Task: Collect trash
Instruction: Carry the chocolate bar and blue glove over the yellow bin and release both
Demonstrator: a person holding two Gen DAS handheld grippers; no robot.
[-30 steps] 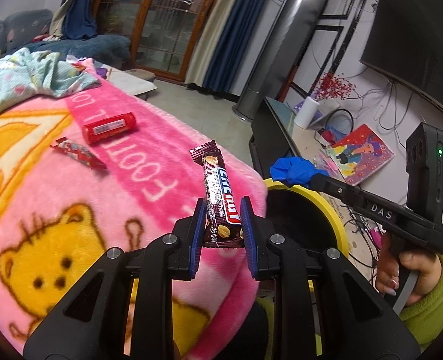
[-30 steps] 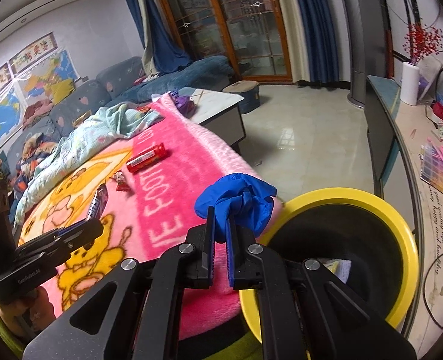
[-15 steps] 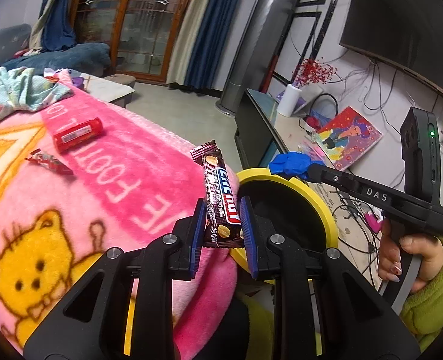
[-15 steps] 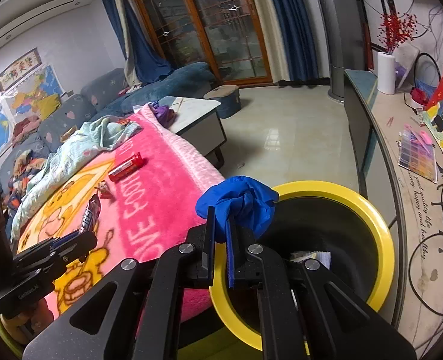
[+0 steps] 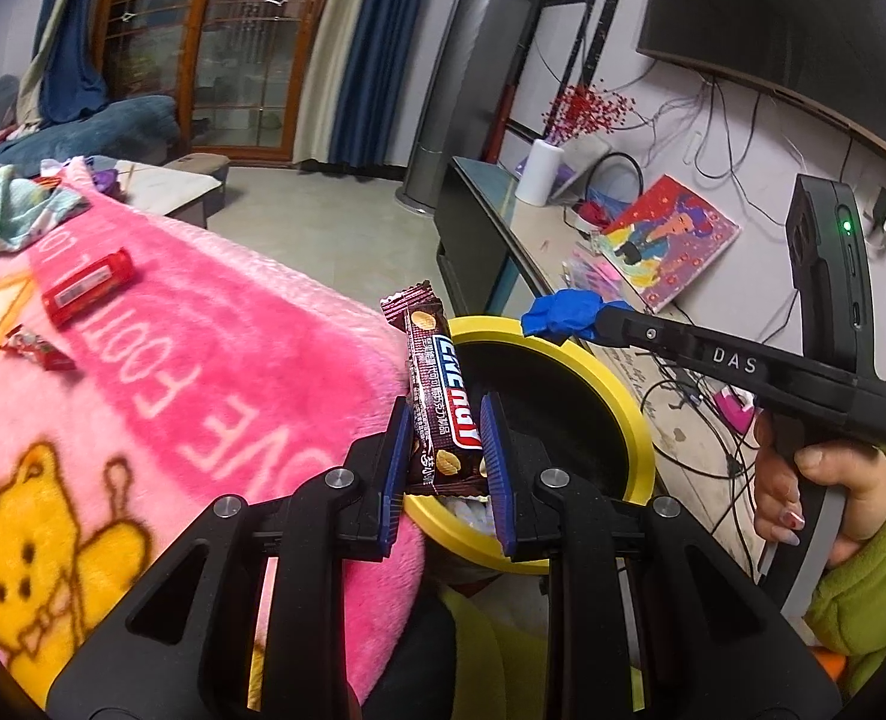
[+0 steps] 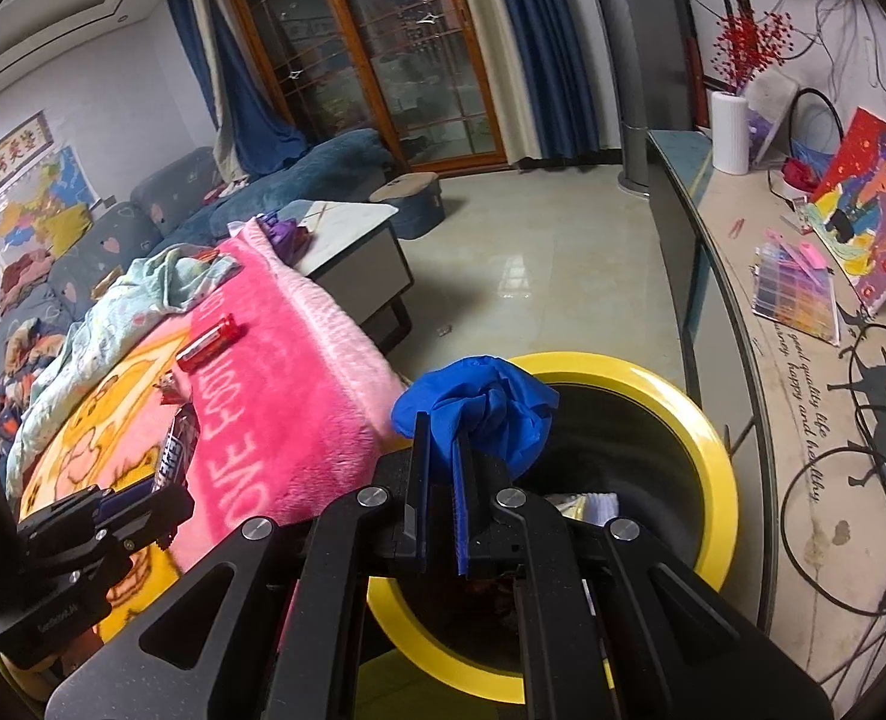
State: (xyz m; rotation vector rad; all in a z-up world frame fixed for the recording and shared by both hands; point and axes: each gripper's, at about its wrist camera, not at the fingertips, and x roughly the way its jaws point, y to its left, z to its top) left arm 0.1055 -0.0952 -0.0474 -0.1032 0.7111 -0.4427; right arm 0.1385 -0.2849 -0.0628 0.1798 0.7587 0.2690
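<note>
Now left gripper [image 5: 445, 456] clamps upright snack bar [image 5: 440, 402] over near rim of yellow bin [image 5: 616, 387]. Right gripper [image 6: 440, 471] pinched tight on blue glove [image 6: 478, 411] above bin mouth. Red tube [image 5: 86, 294], wrapper [image 5: 35, 348] lie on pink blanket [image 5: 215, 354].

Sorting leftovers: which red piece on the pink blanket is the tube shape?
The red tube with the white label, farther up the blanket; the crumpled red wrapper lies flat below it.
</note>
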